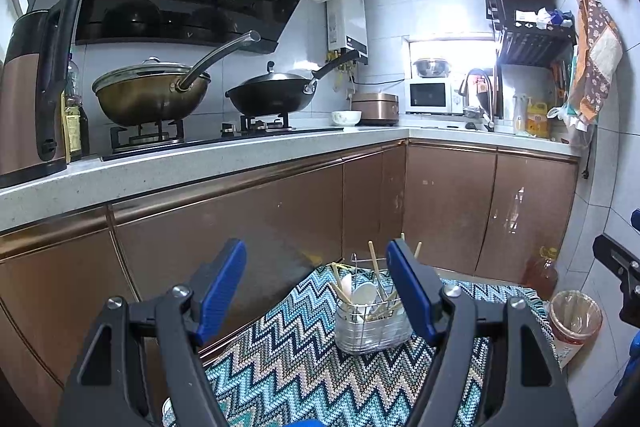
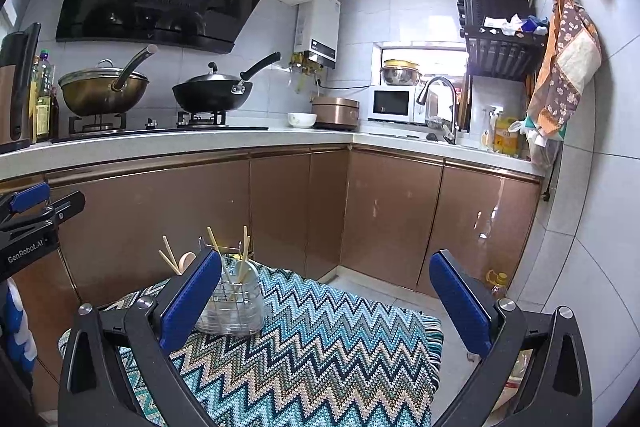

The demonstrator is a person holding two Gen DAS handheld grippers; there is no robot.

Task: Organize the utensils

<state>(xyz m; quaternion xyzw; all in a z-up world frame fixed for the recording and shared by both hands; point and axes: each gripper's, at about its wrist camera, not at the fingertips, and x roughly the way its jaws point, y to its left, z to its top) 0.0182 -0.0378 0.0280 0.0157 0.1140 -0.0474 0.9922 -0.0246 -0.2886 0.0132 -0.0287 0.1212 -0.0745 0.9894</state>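
Observation:
A clear utensil holder with a wire frame (image 1: 370,323) stands on a zigzag-patterned cloth (image 1: 296,367). It holds wooden chopsticks (image 1: 374,261) and white spoons (image 1: 365,294). My left gripper (image 1: 316,287) is open and empty, raised above the cloth with the holder between its fingers in view. In the right wrist view the holder (image 2: 234,301) with chopsticks (image 2: 216,251) sits behind the left finger of my right gripper (image 2: 326,299), which is open and empty above the cloth (image 2: 320,343).
Brown cabinets (image 2: 280,211) run under an L-shaped counter (image 2: 200,143) with two woks (image 2: 212,93), a bowl (image 2: 302,119) and a rice cooker (image 2: 335,111). An oil bottle (image 1: 542,269) and a lined bin (image 1: 574,321) stand on the floor at right.

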